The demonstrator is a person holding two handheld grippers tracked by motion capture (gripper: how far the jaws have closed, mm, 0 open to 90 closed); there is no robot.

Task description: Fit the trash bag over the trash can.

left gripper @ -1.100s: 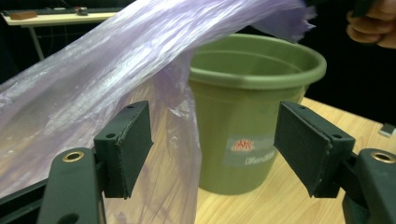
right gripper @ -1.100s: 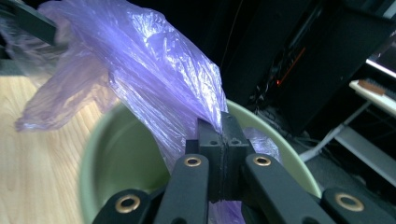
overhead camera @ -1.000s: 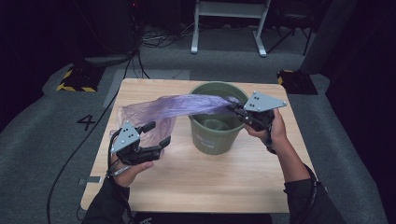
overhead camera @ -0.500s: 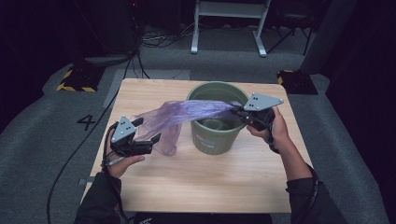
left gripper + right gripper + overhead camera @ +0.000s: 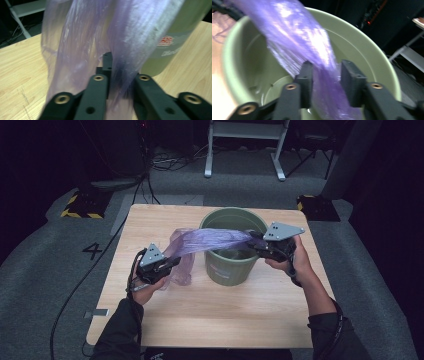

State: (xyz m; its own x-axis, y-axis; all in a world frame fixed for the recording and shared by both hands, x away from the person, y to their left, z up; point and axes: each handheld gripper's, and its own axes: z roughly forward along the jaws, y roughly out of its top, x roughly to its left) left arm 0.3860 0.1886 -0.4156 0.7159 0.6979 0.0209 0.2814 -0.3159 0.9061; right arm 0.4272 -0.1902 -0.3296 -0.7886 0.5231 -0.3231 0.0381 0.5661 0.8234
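Observation:
A thin purple plastic bag (image 5: 210,240) stretches from the table's left across the rim of a green bucket (image 5: 227,270). My left gripper (image 5: 172,262) sits at the bag's drooping left end, its jaws just closed on a bunched fold. In the left gripper view the bag (image 5: 87,37) is pinched in the left gripper (image 5: 121,80), with the bucket (image 5: 172,32) behind. My right gripper (image 5: 252,242) hovers over the bucket's right rim. Its jaws have just been opening. The bag (image 5: 294,25) runs loosely between the jaws of the right gripper (image 5: 325,72), above the bucket's inside (image 5: 362,50).
The wooden table (image 5: 200,320) has bare room in front of the bucket and along its left side. Beyond the far edge are a white metal frame (image 5: 245,145), cables and a yellow-and-black striped block (image 5: 80,205) on the grey floor.
My left gripper has shifted toward the bag's hanging end and now has it between its jaws. The bag's left part has sagged lower. The right gripper has dipped slightly at the rim.

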